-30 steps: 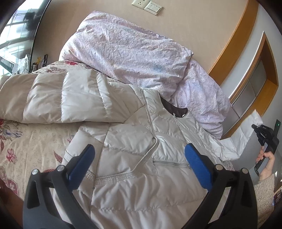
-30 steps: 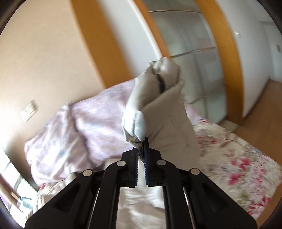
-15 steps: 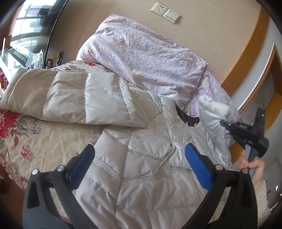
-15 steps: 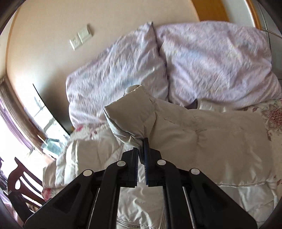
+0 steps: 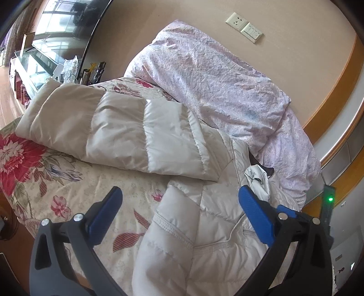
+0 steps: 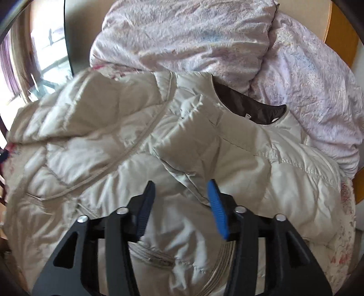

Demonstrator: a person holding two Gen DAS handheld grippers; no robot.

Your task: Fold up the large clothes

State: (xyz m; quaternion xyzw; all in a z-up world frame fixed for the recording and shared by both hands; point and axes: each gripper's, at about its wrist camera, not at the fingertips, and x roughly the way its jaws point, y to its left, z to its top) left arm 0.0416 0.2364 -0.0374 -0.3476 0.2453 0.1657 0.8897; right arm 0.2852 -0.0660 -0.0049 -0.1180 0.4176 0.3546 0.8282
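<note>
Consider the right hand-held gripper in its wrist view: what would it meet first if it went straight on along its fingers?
Most likely the puffy beige jacket. The right hand-held gripper, jaws opening with nothing clamped, points down at the folded-in sleeve lying on the jacket's body; depth is unclear, but no other thing lies between.

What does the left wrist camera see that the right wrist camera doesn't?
Only the left wrist view shows the wall socket, the floral bedspread and the jacket's outstretched sleeve. Only the right wrist view shows the dark collar lining clearly and the other sleeve folded across the chest. Both show the white puffer jacket and the lilac pillows. The left gripper is open; the right gripper is opening.
</note>
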